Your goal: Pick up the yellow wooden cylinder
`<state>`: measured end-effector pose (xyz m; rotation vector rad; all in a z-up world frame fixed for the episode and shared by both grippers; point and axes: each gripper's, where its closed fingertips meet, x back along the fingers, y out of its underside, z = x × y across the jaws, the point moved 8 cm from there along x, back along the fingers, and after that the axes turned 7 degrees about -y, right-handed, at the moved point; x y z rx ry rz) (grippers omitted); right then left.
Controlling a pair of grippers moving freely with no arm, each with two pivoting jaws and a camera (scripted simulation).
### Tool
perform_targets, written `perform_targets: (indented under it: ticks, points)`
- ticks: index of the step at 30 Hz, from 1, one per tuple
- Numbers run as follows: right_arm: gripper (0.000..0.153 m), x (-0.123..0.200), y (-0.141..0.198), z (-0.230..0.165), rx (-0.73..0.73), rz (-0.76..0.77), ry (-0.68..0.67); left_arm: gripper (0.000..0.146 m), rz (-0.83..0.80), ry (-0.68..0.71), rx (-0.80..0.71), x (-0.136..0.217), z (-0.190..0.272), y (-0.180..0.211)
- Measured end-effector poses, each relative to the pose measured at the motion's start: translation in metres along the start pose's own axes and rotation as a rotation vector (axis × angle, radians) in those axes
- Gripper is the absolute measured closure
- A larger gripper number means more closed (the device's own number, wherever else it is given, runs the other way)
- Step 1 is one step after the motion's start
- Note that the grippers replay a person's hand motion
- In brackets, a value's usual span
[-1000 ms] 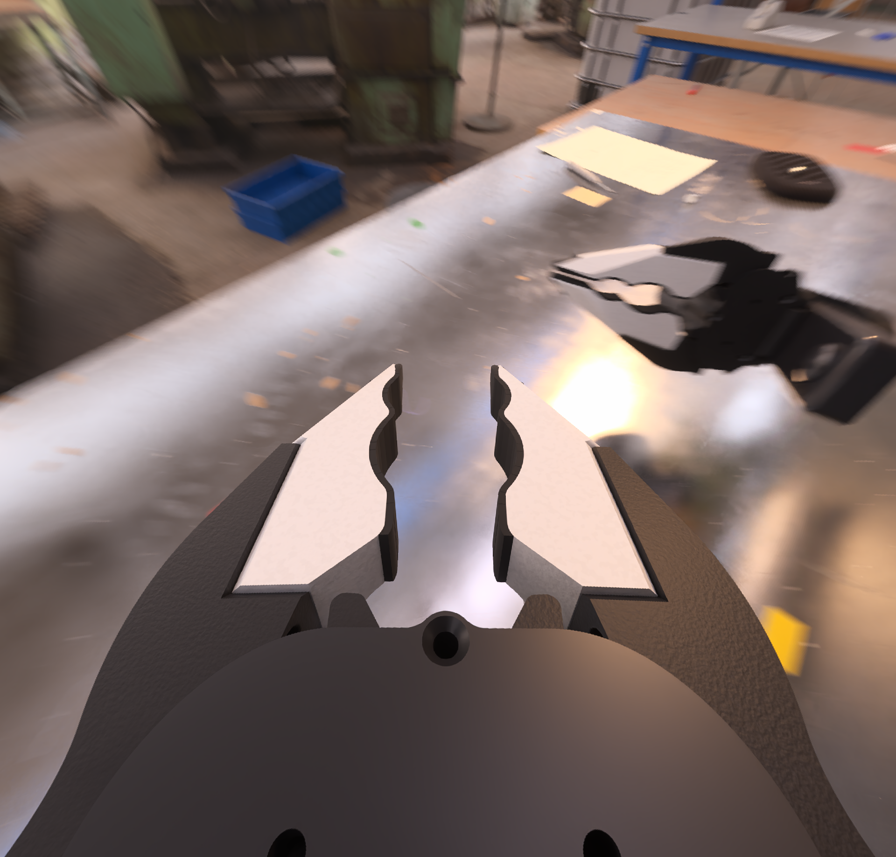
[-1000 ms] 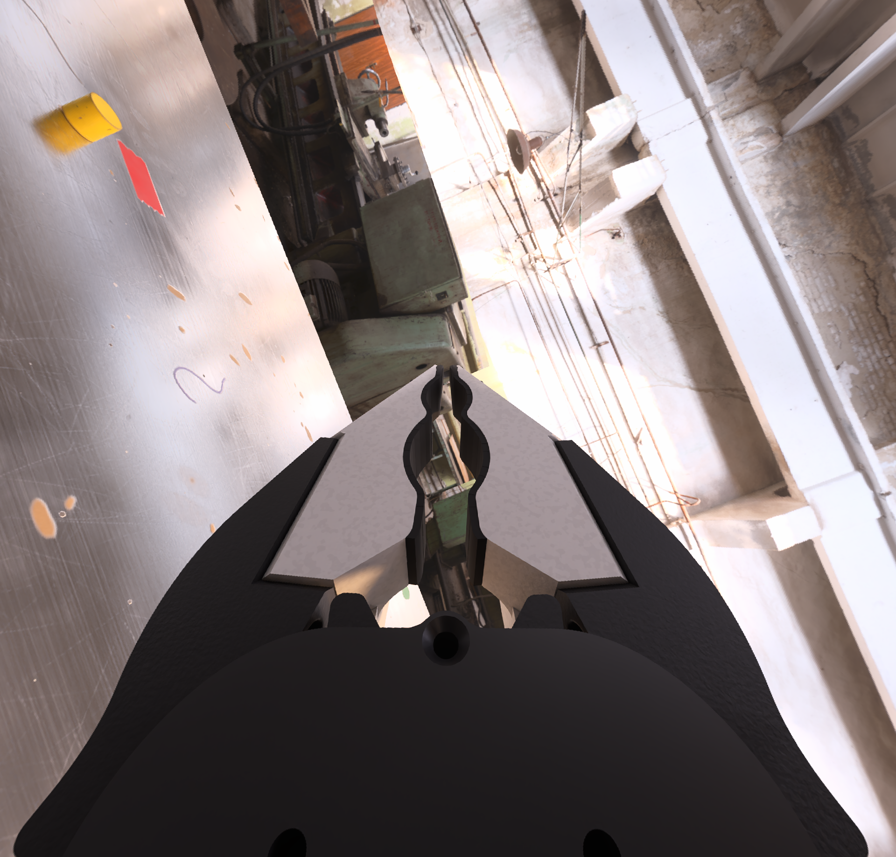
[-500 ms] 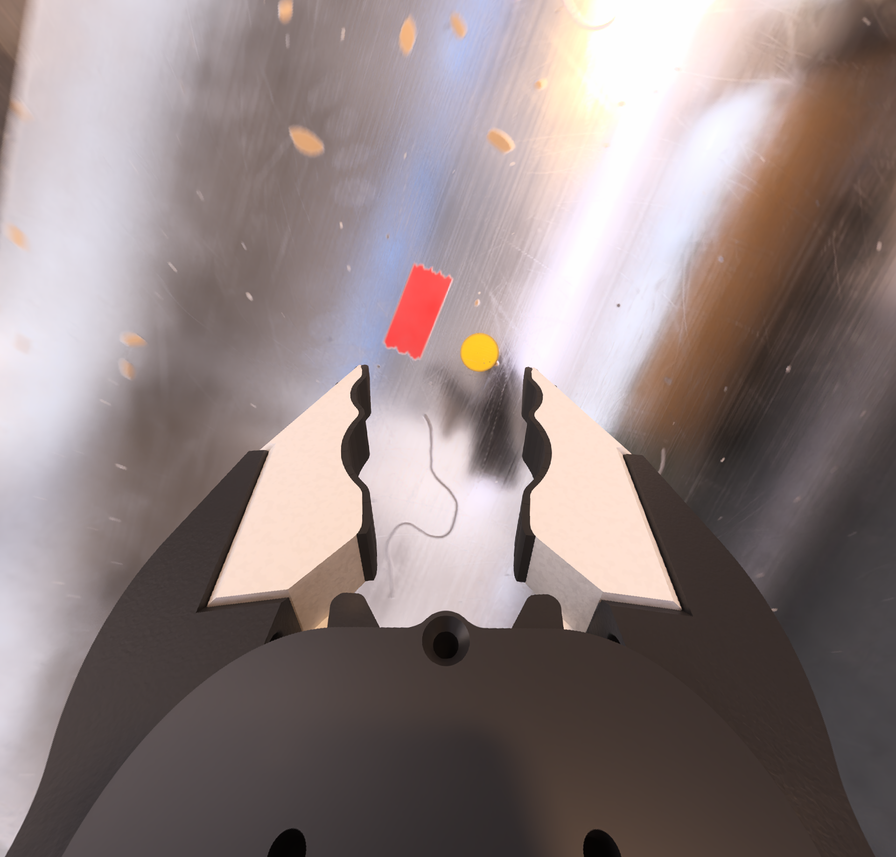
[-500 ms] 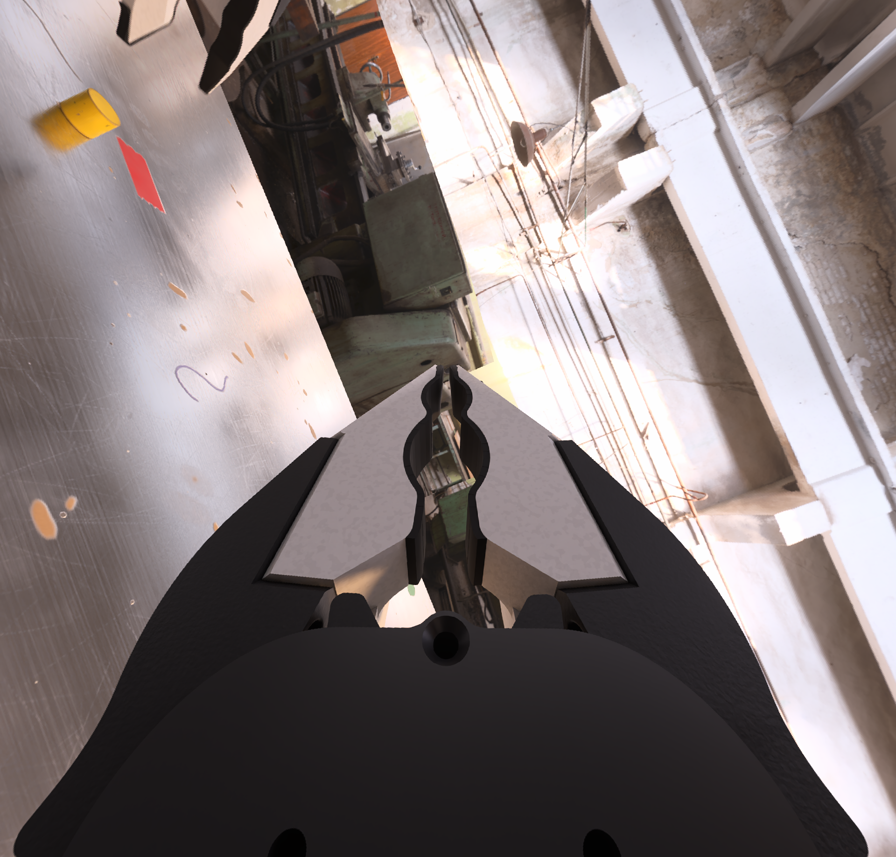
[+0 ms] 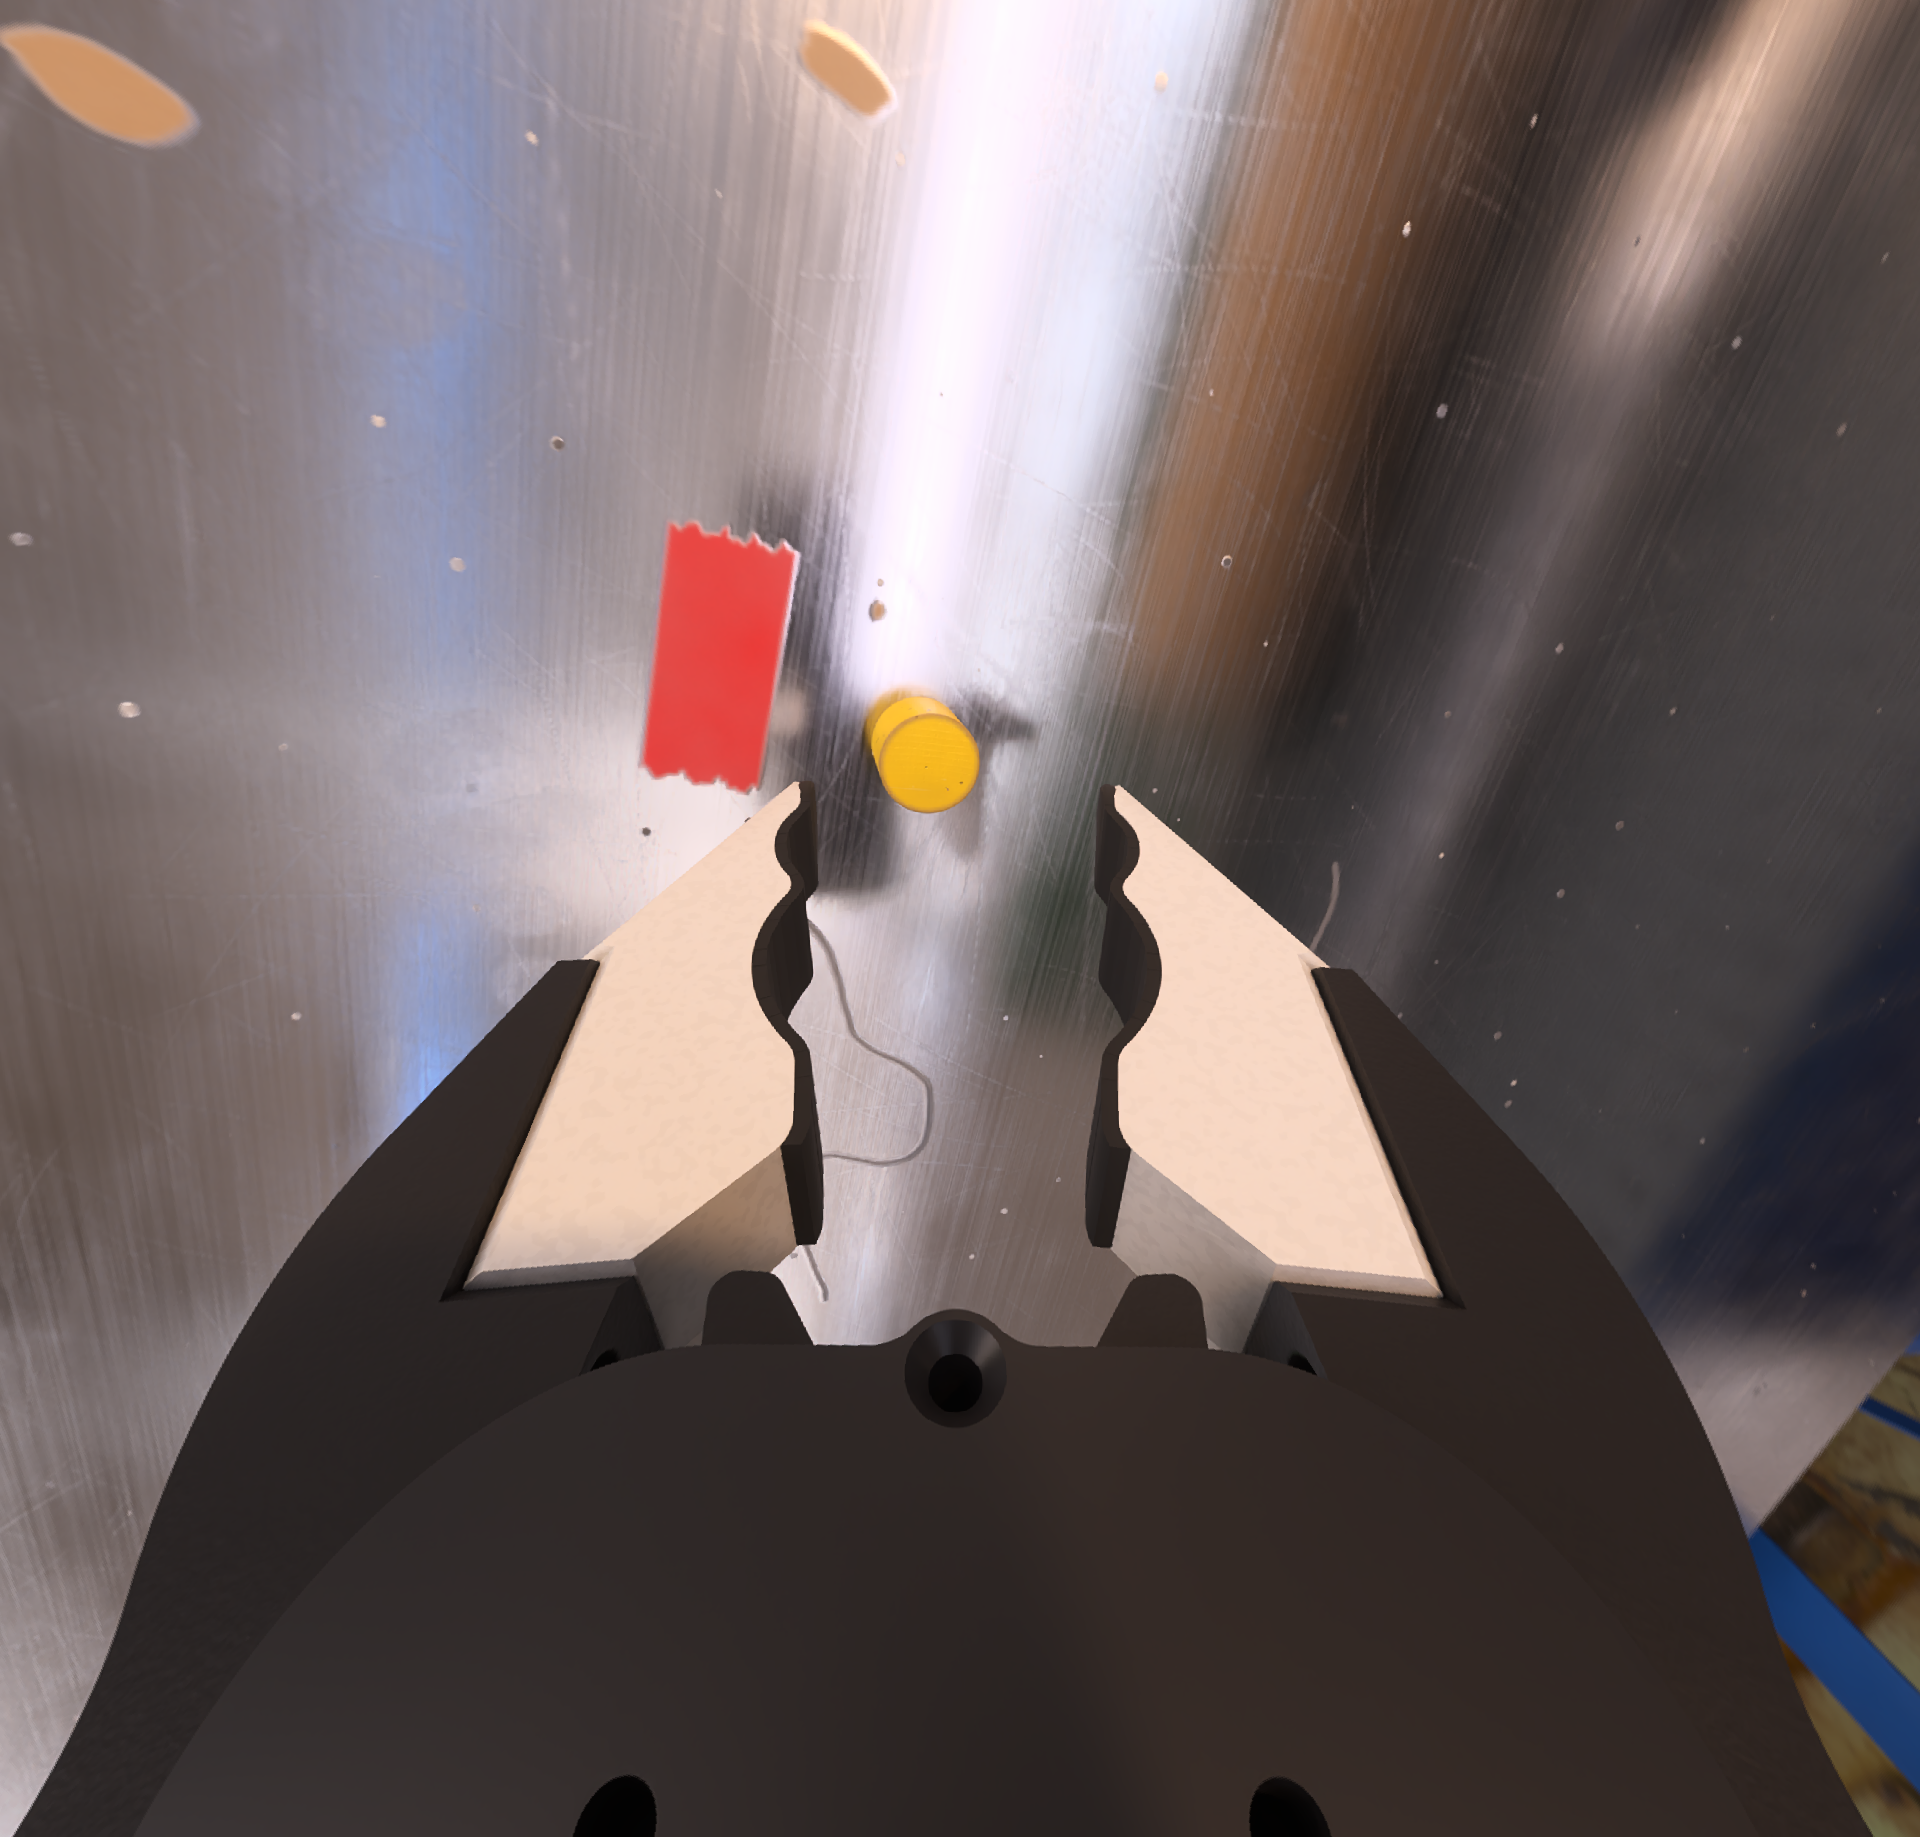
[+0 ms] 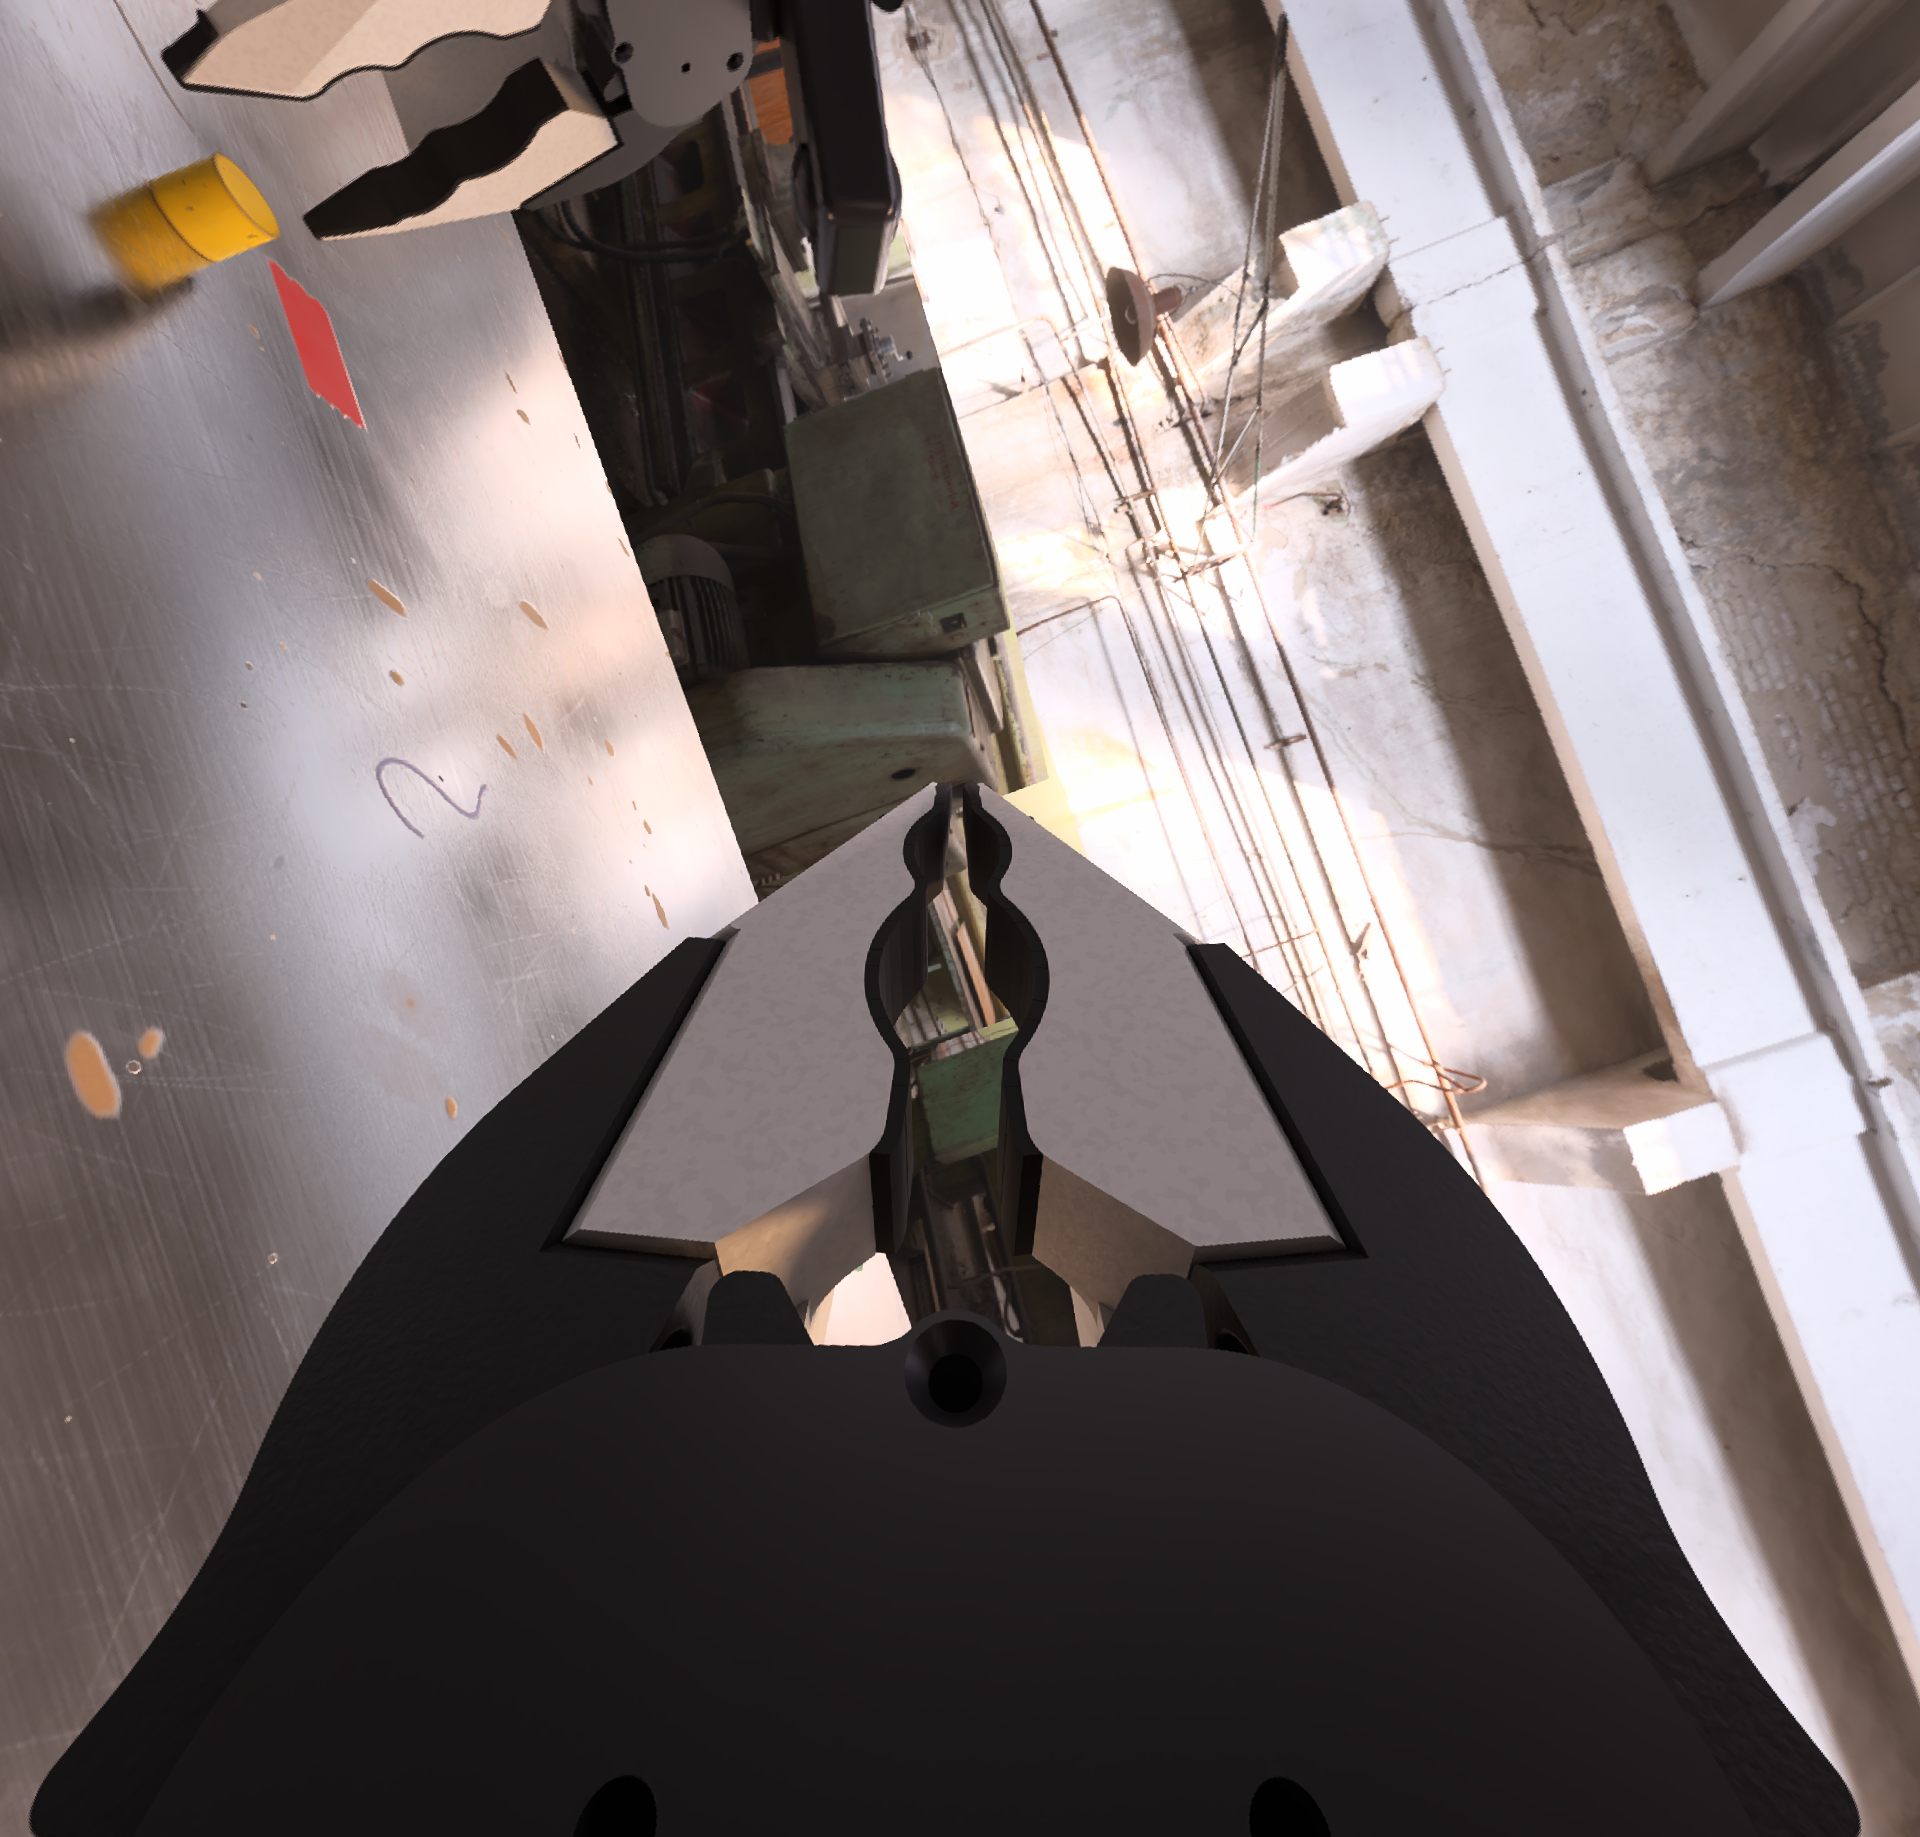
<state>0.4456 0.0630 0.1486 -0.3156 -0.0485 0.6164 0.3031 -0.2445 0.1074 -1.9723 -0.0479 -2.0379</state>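
Left tongs (image 5: 956,800) were spread wide, nothing between the fingers, pointing down at the brushed-metal bench (image 5: 312,852). The yellow wooden cylinder (image 5: 923,753) stood upright on the bench just beyond the fingertips, lined up with the gap but nearer the left finger (image 5: 665,1060) than the right one (image 5: 1247,1060); no contact seen. A strip of red tape (image 5: 717,657) lay flat on the bench just left of the cylinder, apart from it. A thin curled thread (image 5: 883,1091) lay on the bench between the fingers, and tan flecks (image 5: 847,68) were scattered farther off. Dark smudges around the cylinder were possibly shadow or reflection of the tongs; the blurred sheen of the metal made this hard to settle. From the right wrist view, the right tongs (image 6: 956,800) were nearly closed, only a narrow slit between the scalloped pads, gripping nothing, and aimed past the bench edge toward green machinery (image 6: 883,520) in the background. In that same view the cylinder (image 6: 182,218) sat at the far left on the bench (image 6: 260,904), with the red tape (image 6: 317,343) beside it and the left tongs (image 6: 249,140) hanging just above it, fingers apart, not touching it. A blue pen scribble (image 6: 426,795) marked the bench nearer the right tongs.
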Motion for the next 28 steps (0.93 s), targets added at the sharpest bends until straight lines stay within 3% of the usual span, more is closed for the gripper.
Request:
perform_targets:
  ticks: [4, 7, 8, 13, 19, 24, 28]
  points:
    - [0.151, 0.000, 0.000, 0.000, 0.004, -0.002, -0.001, 0.094, -0.055, 0.040, -0.009, -0.013, -0.001, -0.001]
    - [0.151, 0.000, 0.000, -0.001, 0.015, -0.006, -0.004, 0.106, -0.071, 0.075, -0.025, -0.018, 0.002, -0.003]
    - [0.151, 0.000, 0.000, -0.001, 0.017, -0.006, -0.004, 0.117, -0.078, 0.071, -0.046, -0.018, 0.001, -0.003]
    - [0.151, 0.000, 0.001, -0.002, 0.031, -0.010, -0.003, 0.121, -0.048, -0.172, -0.224, -0.006, -0.007, -0.001]
    - [0.151, 0.000, -0.001, -0.001, 0.020, -0.002, -0.002, 0.121, 0.183, -0.322, -0.182, 0.053, 0.009, -0.007]
    - [0.151, 0.001, -0.002, 0.000, 0.010, 0.001, 0.005, 0.121, 0.441, -0.331, -0.178, 0.108, 0.071, -0.020]
    - [0.150, 0.001, -0.004, 0.004, -0.022, 0.013, 0.017, 0.121, 0.591, -0.297, -0.249, 0.101, 0.137, -0.040]
